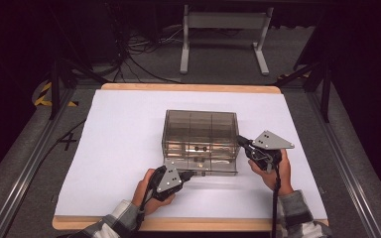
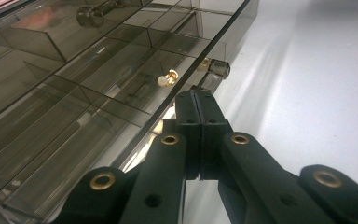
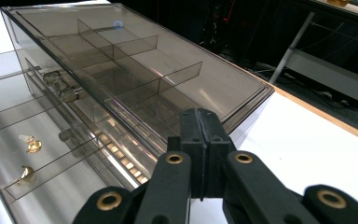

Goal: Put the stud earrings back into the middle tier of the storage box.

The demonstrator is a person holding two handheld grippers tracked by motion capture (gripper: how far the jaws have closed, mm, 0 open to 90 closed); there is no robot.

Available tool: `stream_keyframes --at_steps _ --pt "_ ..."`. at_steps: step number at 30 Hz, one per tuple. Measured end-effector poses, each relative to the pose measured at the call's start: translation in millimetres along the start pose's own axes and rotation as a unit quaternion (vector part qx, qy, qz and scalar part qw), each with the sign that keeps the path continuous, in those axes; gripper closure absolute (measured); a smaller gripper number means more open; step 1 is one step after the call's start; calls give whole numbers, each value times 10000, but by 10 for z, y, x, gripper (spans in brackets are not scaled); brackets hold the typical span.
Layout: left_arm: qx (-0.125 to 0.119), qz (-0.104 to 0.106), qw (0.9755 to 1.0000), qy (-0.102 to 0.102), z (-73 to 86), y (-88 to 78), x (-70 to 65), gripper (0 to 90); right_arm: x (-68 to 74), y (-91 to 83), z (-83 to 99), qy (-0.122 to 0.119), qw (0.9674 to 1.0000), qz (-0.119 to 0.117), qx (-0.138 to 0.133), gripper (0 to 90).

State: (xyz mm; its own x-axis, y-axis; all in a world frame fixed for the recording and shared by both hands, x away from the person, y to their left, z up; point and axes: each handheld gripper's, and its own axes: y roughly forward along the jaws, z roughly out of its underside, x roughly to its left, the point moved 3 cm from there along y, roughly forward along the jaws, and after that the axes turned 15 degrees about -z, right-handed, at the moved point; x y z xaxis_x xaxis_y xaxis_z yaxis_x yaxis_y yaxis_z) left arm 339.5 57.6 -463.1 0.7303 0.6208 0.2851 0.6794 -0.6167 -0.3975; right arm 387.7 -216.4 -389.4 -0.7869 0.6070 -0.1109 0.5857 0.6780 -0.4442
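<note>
Both tools (image 1: 194, 174) (image 1: 240, 141) pressed together beside smoky drawer box (image 1: 201, 124), white tabletop (image 1: 119, 148), dark room

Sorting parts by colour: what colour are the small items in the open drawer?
Gold items, clearest in the right gripper view.

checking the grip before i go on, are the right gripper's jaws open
No, in the right gripper view the right gripper has its two black jaws pressed flat together with nothing between them, just before the smoky drawer box.

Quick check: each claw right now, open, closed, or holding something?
Left claw: closed, holding nothing, its tip at the smoky drawer box's pulled-out bottom drawer.
Right claw: closed, empty, at the box's right side.
</note>
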Motion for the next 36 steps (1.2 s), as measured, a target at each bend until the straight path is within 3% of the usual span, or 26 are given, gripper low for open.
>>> stream_keyframes --at_steps 17,30,33,36 --pt "1 -191 9998 -87 -72 121 121 894 3 1 1 -6 10000 17 -8 900" --pt "-28 -213 9997 -142 -111 229 176 894 0 0 4 13 10000 8 -22 900" --pt "3 -293 9996 -28 -117 248 188 897 2 2 3 13 10000 15 -21 900" --pt "13 -327 9995 -39 -122 269 209 897 2 3 3 16 10000 14 -25 900"
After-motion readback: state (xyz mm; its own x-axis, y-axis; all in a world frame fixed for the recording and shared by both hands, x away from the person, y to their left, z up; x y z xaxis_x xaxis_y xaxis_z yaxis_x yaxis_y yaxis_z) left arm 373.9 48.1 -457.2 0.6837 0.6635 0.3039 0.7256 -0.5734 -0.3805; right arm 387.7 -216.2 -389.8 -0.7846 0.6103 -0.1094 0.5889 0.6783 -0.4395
